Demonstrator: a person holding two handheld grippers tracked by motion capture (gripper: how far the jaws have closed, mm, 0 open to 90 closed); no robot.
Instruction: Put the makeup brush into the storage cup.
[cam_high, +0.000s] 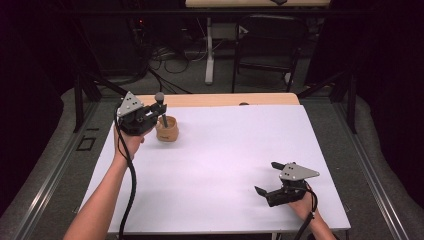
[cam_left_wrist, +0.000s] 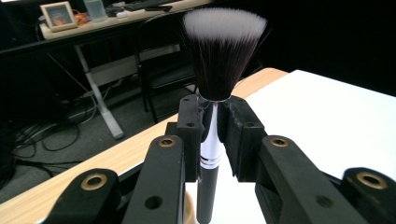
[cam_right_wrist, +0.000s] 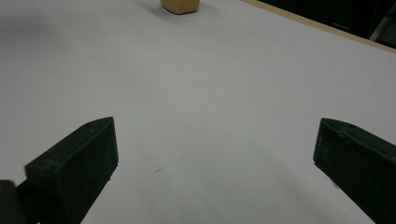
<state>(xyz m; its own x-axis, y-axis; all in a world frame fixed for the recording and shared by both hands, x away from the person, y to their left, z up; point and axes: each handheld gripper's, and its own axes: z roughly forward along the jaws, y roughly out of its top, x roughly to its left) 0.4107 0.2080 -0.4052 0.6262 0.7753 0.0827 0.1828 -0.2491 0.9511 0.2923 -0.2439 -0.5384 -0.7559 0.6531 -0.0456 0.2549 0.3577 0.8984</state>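
Observation:
A makeup brush (cam_left_wrist: 219, 56) with dark bristles tipped white and a silver and black handle stands upright in my left gripper (cam_left_wrist: 212, 135), which is shut on its handle. In the high view the left gripper (cam_high: 156, 114) holds the brush (cam_high: 161, 107) at the far left of the table, its lower end inside a small wooden cup (cam_high: 167, 129). My right gripper (cam_high: 266, 178) rests near the front right of the white sheet, jaws wide open and empty (cam_right_wrist: 210, 154). The cup's base (cam_right_wrist: 180, 5) shows far ahead in the right gripper view.
A white sheet (cam_high: 220, 165) covers most of the wooden table (cam_high: 225, 99). Behind the table stand a black chair (cam_high: 270, 45) and a white desk leg (cam_high: 209, 50) with cables on the floor. A shelf with a picture frame (cam_left_wrist: 58, 15) is farther back.

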